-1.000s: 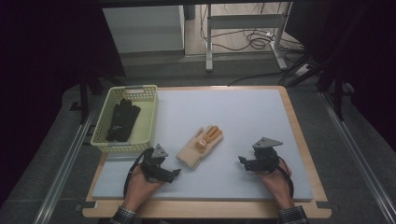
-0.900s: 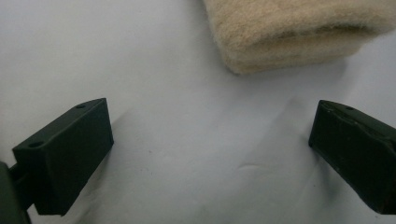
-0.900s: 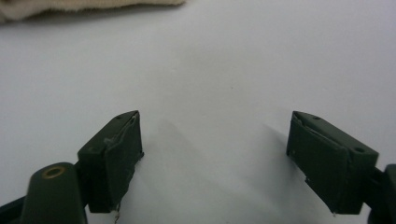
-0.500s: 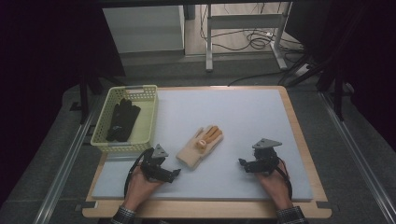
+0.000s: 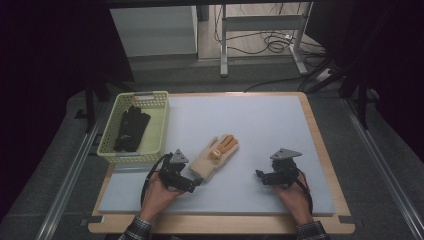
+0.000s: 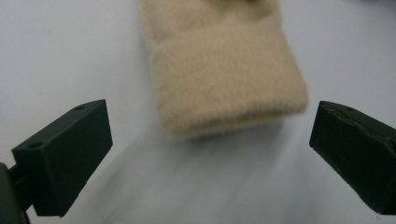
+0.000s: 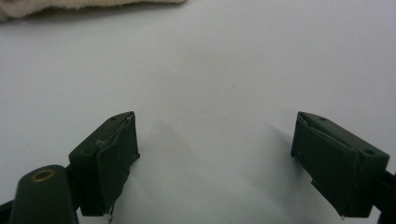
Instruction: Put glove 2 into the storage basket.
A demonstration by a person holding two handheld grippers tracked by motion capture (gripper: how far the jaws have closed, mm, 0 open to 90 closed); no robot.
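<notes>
Left gripper from the high view sits at the near edge of the grey mat, jaws spread, tip just short of the cuff of the tan glove, nothing pinched. Right gripper rests well off to the glove's other side, low on the mat, jaws wide and empty, having just been opening. Beyond the left gripper stands a yellow basket with black gloves in it. The mat lies on a wooden table; past it, a dark room, metal legs and cables on the floor.

Left gripper view now: jaws far apart, glove cuff straight ahead between them, flat on the mat, not touched.

Right gripper view: jaws wide over bare mat, an edge of the glove far ahead to the left.
</notes>
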